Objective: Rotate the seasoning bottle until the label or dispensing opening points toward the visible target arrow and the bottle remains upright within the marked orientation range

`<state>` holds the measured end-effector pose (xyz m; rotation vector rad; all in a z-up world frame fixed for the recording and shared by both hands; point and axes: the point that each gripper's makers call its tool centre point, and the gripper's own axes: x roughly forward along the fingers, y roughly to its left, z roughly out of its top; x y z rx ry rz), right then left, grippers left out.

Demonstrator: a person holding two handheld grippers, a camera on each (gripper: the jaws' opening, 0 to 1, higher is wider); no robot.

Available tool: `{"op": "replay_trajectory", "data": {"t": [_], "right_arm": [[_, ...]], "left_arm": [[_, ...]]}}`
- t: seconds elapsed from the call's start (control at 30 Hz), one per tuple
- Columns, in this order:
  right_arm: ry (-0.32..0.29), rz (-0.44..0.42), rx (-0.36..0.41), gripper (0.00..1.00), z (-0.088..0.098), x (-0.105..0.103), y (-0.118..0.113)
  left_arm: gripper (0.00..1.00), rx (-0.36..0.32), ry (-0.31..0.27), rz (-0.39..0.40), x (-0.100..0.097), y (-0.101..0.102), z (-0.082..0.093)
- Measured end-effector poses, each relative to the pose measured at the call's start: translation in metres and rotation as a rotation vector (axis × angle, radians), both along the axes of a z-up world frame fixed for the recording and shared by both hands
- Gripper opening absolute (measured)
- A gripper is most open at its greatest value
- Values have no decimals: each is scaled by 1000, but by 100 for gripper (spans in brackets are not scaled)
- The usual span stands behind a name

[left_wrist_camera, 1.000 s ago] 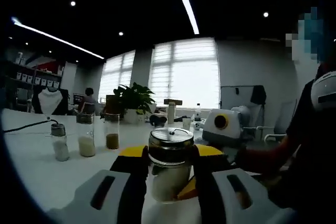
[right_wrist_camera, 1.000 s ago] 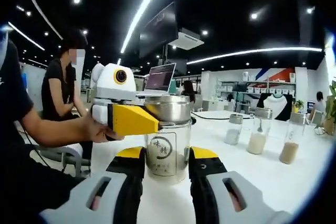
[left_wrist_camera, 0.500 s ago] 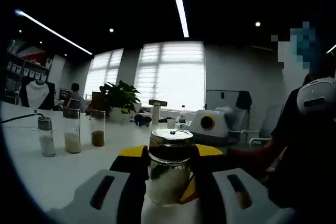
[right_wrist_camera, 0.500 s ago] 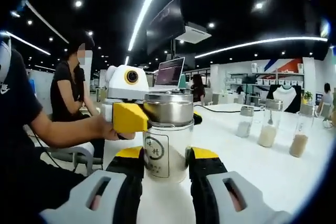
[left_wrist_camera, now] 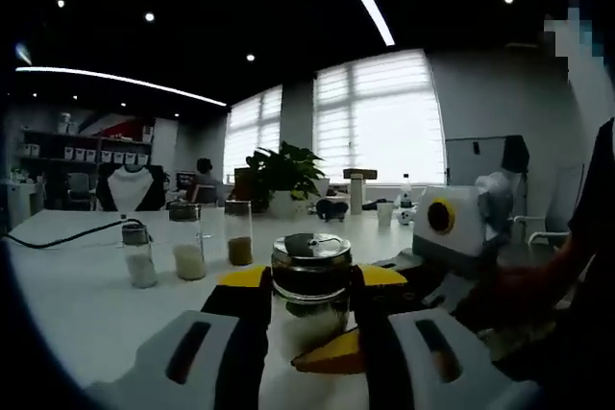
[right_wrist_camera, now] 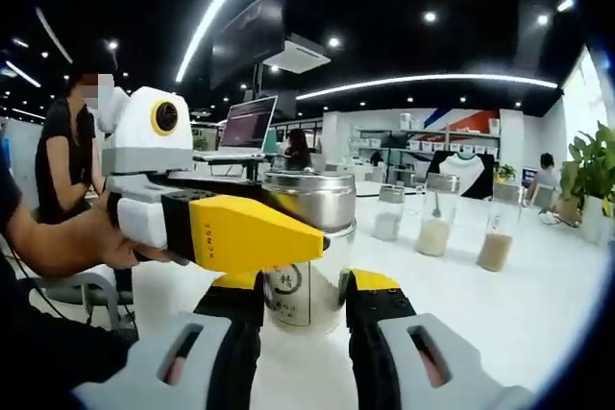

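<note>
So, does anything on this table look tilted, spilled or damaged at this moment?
Nothing stands out. The glass seasoning bottle with the metal lid stands upright between the jaws of both grippers, its lid on. The three small glass jars stand upright in a row on the white table, and no spill shows.

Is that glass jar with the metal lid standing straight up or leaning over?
Upright. The seasoning bottle stands straight on the white table, its metal lid level, between the right gripper jaws.
</note>
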<state>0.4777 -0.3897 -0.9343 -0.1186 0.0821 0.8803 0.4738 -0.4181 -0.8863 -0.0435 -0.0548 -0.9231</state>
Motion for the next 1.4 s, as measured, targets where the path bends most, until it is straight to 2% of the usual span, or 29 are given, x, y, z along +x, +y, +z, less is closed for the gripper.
{"op": "replay_trajectory", "data": {"t": [0.07,0.27,0.4,0.47,0.6,0.67,0.77,0.83,0.87,0.97,1.07,1.2,1.3,1.4], "right_arm": [[6,-24,2,31,-2,2,-1],[1,-103,7,31,-4,5,-1],[-19,-87,-6,31,-4,6,0],[-63,-54,-36,31,-2,6,2],[-32,69,-7,31,1,-1,6],[-24,80,-4,31,1,0,3],[-33,75,-21,31,0,0,3],[-12,66,-26,31,-4,0,4],[15,55,0,31,-5,-1,5],[20,34,30,30,-4,0,6],[-9,-21,-17,30,-7,3,4],[0,-67,-46,30,-15,8,4],[0,-53,-53,31,-15,9,5],[-6,-33,-44,31,-13,9,6]], "left_arm": [[36,1,-2,36,2,1,-2],[36,48,-73,139,5,1,-4],[35,54,-53,121,7,6,-5],[35,35,-29,101,8,9,-4],[35,30,-23,36,7,14,-1],[35,5,9,0,7,14,0],[35,-2,17,-19,7,13,-1],[35,22,17,-21,6,11,-5],[35,20,18,-14,6,10,-6],[35,26,14,18,8,10,-5],[35,69,1,60,10,11,-7],[35,102,1,87,11,9,-12],[35,119,-10,102,12,11,-14],[35,92,12,98,14,16,-12]]}}
